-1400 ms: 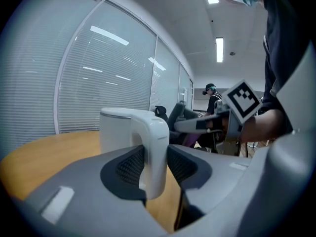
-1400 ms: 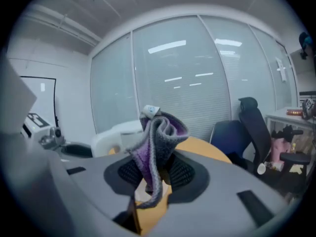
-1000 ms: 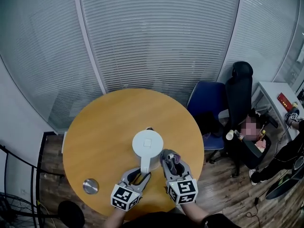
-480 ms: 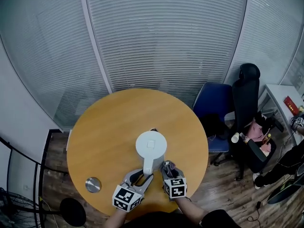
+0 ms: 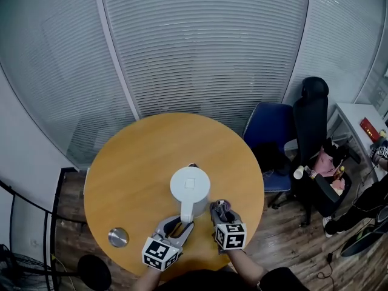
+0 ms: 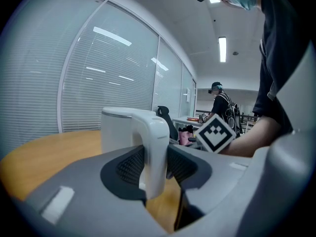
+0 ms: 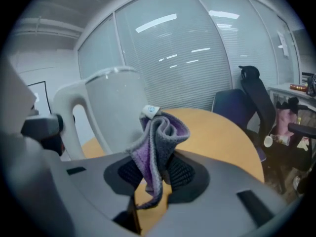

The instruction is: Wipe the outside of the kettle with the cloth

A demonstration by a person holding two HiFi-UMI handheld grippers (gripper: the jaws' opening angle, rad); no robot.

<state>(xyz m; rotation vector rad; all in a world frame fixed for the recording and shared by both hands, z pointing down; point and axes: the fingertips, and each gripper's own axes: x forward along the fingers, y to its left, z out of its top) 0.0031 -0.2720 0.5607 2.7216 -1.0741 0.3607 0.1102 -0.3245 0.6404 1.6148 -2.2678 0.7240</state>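
Head view only gives the round white kettle (image 5: pixel 190 187) lower centre on the wooden table (image 5: pixel 133 162). Close up, the left gripper (image 6: pixel 154 166) has its ribbed jaws clamped on the smooth curved handle (image 6: pixel 153 137), while the right gripper (image 7: pixel 155 174) pinches a fuzzy, folded purple-grey cloth (image 7: pixel 159 132).

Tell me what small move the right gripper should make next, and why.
Probably ease the right gripper toward the white plastic kettle until the folded purple-grey cloth it grips meets its side. The cloth seems just short of it, and the left gripper clamps the handle, steadying it.
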